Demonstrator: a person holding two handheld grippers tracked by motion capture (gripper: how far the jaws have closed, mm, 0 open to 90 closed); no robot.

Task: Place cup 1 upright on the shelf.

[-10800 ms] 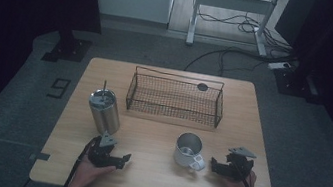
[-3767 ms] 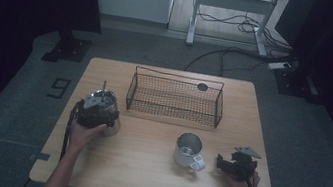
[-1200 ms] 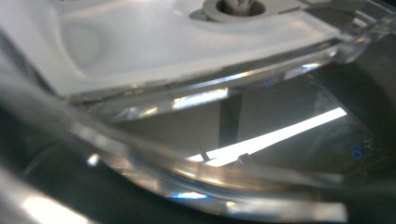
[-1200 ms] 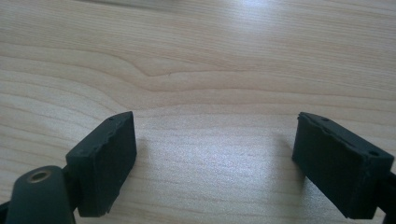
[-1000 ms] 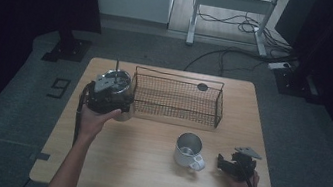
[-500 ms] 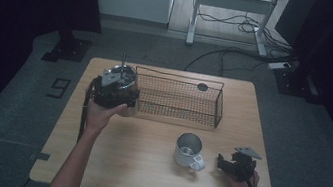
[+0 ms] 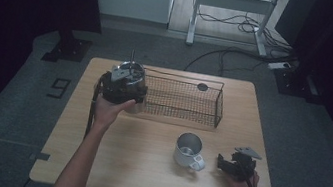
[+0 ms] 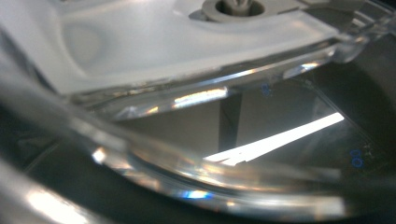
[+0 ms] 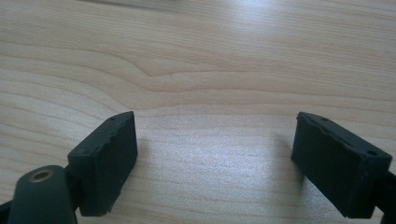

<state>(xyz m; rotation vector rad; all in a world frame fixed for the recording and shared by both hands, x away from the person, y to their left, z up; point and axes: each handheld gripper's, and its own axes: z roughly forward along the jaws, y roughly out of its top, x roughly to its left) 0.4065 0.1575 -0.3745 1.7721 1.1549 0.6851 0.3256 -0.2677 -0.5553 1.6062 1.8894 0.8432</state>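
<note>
Left gripper (image 7: 122, 86) fingers clamped around steel canister (image 7: 132, 79), right gripper (image 9: 215, 161) fingers wide apart, empty, above table (image 9: 224, 56)

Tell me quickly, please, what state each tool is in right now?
Left tool: at the metal canister by the wire basket; jaws hidden, so open or shut cannot be told.
Right tool: open, empty, over the table.

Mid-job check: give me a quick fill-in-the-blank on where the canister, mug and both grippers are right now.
1. The left gripper is at the metal canister, beside the left end of the wire ____.
2. The metal mug stands on the table with its mouth facing ____.
3. The right gripper has its jaws ____, with only bare wood between them.

Missing words: basket; up; open
</note>
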